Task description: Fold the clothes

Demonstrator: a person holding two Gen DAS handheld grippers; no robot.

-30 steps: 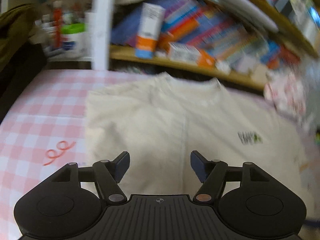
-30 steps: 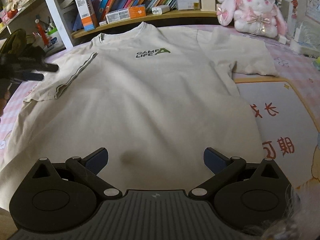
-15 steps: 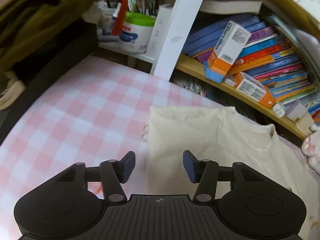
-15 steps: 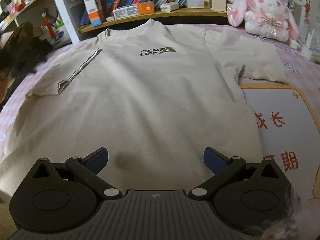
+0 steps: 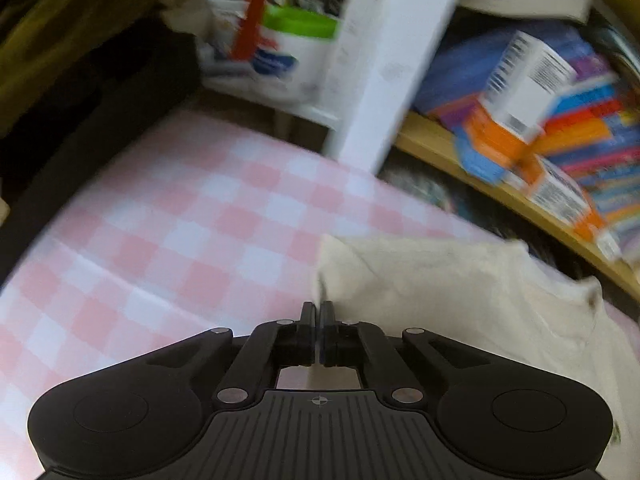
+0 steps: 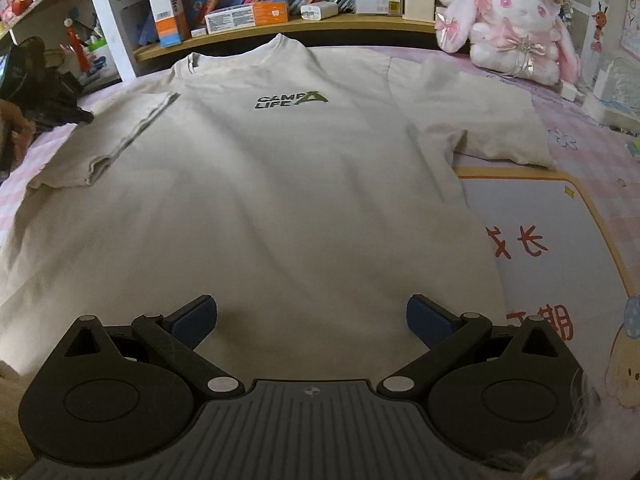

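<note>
1. A beige T-shirt (image 6: 280, 208) lies spread front-up over the middle of the right wrist view, its collar toward the bookshelf (image 6: 320, 30) at the top of the frame and its hem at the bottom.
2. The green "CAMP LIFE" print (image 6: 290, 100) sits on the chest, just above the centre of the frame.
3. The sleeve at the left of that view (image 6: 116, 136) is folded in over the body; the sleeve at the right (image 6: 480, 120) lies flat and spread outward.
4. The shirt rests on a pink checked cloth (image 5: 180, 232), and its lower right edge overlaps a white mat with red characters (image 6: 540, 240).
5. The right claw (image 6: 312, 318) hovers at the bottom centre of its view above the hem area, jaws wide apart and holding nothing.
6. The left claw (image 5: 318, 314) sits at the lower centre of the blurred left wrist view, its fingers pressed together on a thin edge of the T-shirt's fabric, at the corner of cloth lying in the right half of that frame.
7. In the right wrist view the left claw shows as a dark shape at the far left edge, beside the folded sleeve.
8. A pink and white plush rabbit (image 6: 516, 24) sits in the upper right, clear of the shirt.
9. An orange and white box (image 6: 168, 10) stands among the books on the shelf, upper left.
</note>
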